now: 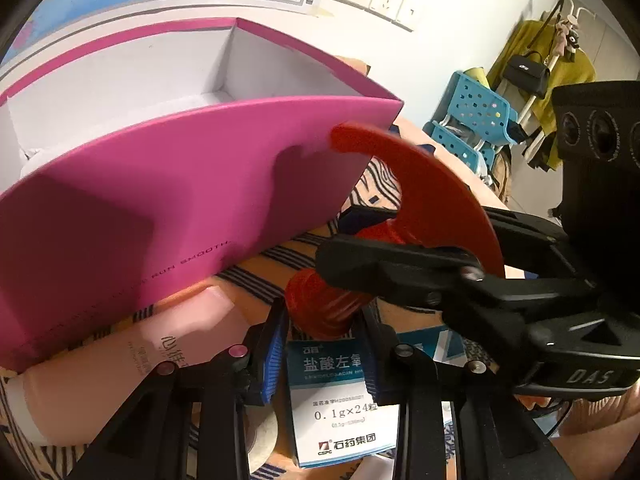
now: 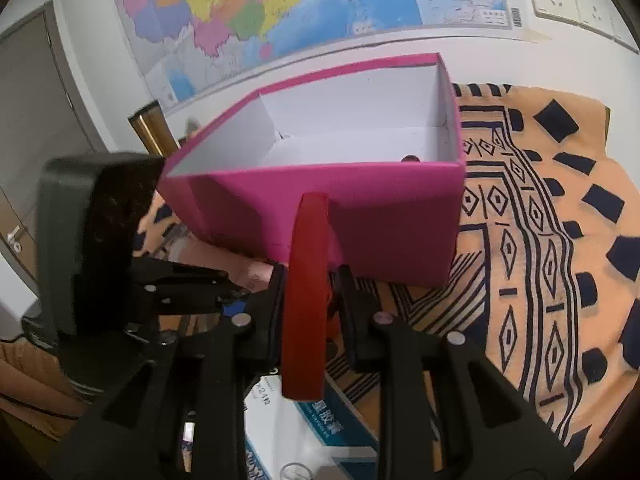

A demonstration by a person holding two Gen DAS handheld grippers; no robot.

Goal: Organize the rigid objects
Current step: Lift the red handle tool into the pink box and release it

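Red plastic, curved like a hook or a crescent handle, sits at the centre of both views: the red piece (image 2: 304, 296) rises between the fingers of the right gripper (image 2: 308, 300), which are closed on its flat sides. In the left wrist view the same red piece (image 1: 424, 200) arcs from a ribbed, threaded-looking base at lower centre up to the middle of the frame, with the right gripper (image 1: 400, 268) reaching in from the right edge and clamped across it. The left gripper (image 1: 324, 344) frames that ribbed base from below, its blue-padded fingers (image 1: 274, 364) standing apart on either side; whether they touch it cannot be told.

Just behind the red piece stands an open pink box (image 2: 360, 216) with a white interior, filling the upper left of the left wrist view (image 1: 140, 208). Below the grippers lies a blue-and-white medicine carton (image 1: 340, 396), and a pale pink tube (image 1: 140, 360) lies at lower left against the box. Everything rests on an orange cloth (image 2: 560, 240) with dark geometric patterns. A coloured map (image 2: 260, 12) hangs on the wall along the top.
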